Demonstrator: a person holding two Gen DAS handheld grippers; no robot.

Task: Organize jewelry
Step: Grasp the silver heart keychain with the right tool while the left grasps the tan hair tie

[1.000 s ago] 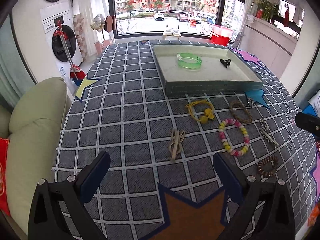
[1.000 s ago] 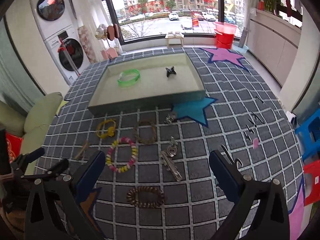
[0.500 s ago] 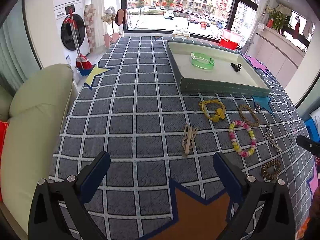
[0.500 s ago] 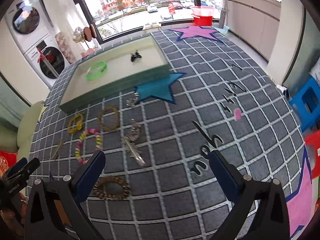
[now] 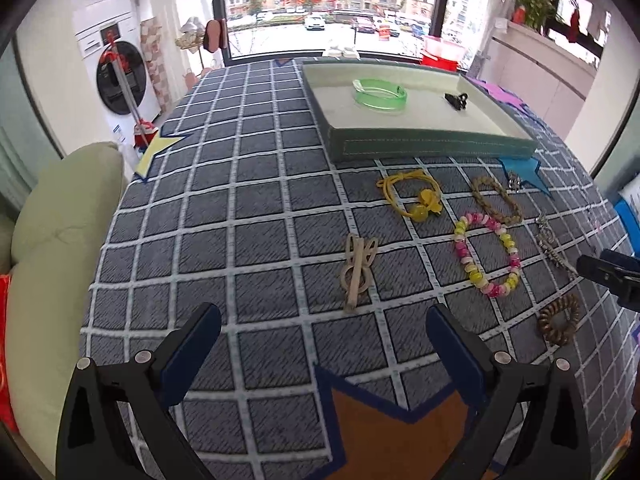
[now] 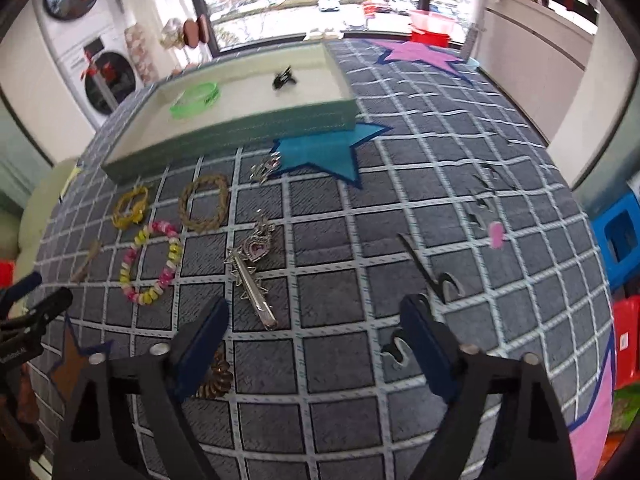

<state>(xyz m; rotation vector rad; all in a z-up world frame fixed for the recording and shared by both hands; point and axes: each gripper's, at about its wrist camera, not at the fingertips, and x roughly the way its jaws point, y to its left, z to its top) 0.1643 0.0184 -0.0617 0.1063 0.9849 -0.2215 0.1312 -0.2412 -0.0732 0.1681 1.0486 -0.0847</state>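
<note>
A green tray (image 5: 432, 148) (image 6: 240, 136) at the table's far side holds a green bangle (image 5: 380, 94) and a black clip (image 5: 457, 100). Loose on the checked cloth lie a beige hair clip (image 5: 358, 270), a yellow hair tie (image 5: 412, 196), a pink-yellow bead bracelet (image 5: 486, 258) (image 6: 150, 262), a braided ring (image 6: 205, 202), a silver wand clip (image 6: 252, 272) and a brown coil tie (image 5: 559, 319) (image 6: 214, 380). My left gripper (image 5: 324, 344) is open and empty, just short of the beige clip. My right gripper (image 6: 316, 336) is open and empty, over the wand clip's near end.
Black hair pins (image 6: 436, 272) and a pink bead (image 6: 496, 234) lie right of the right gripper. A green sofa (image 5: 52, 240) borders the table's left edge. A blue stool (image 6: 620, 236) stands off the right edge. Felt stars lie on the cloth.
My left gripper has moved forward toward the beige clip. My right gripper has dropped lower and closer to the wand clip; the coil tie now sits by its left finger.
</note>
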